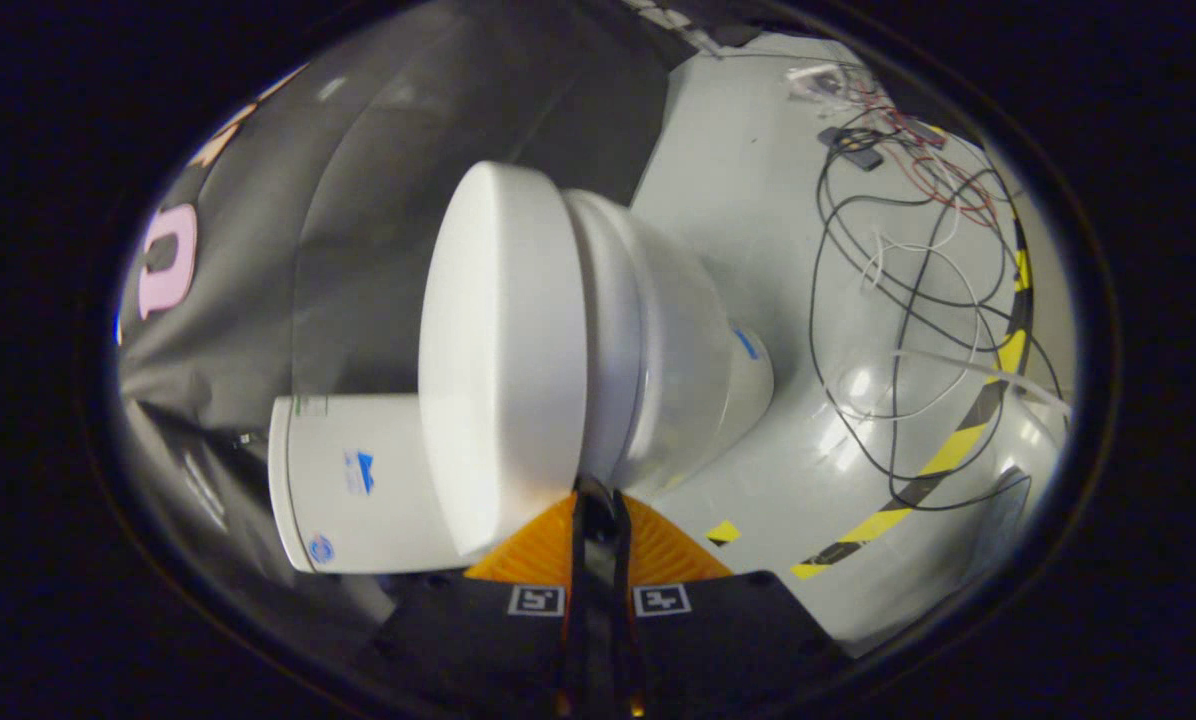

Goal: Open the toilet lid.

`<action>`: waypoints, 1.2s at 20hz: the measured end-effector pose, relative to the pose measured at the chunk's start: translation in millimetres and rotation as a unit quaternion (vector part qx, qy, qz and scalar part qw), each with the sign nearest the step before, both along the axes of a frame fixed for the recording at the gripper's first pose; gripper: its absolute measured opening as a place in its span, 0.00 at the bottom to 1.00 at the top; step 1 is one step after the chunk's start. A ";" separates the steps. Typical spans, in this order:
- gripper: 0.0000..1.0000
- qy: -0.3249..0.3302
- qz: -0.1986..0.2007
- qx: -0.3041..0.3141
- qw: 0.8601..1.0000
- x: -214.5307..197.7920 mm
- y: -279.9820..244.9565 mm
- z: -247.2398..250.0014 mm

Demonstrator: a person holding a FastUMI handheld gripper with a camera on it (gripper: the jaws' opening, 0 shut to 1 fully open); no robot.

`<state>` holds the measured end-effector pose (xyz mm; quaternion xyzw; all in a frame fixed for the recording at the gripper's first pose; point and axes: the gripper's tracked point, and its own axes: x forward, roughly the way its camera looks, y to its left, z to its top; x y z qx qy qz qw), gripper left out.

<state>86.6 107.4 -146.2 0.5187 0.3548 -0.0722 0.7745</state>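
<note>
Tongs (pixel 598 500) nearly pressed together, tips at the seam where the lid (pixel 503 360) meets the bowl (pixel 673 350), probably to lever it up. Lid is down; tank (pixel 353 485) behind, cables (pixel 908 300) on the floor (pixel 748 180).

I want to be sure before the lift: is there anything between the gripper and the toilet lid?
Nothing visible does. The gripper has its fingers almost closed together, with their tips right at the edge of the toilet lid, at the seam where it meets the bowl. The loose cables lie on the floor beyond.
</note>
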 end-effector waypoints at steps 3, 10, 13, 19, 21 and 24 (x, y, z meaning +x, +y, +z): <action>0.01 -0.025 0.023 -0.064 0.997 -13.2 -9.0 38.7; 0.01 -0.063 0.053 -0.178 0.980 -4.2 13.4 88.9; 0.01 -0.064 0.053 -0.215 0.973 -5.0 23.0 109.4; 0.01 -0.096 0.085 -0.276 0.953 5.5 63.0 172.6; 0.01 -0.097 0.094 -0.296 0.946 7.9 75.5 187.4; 0.01 -0.108 0.107 -0.339 0.928 14.3 95.9 209.2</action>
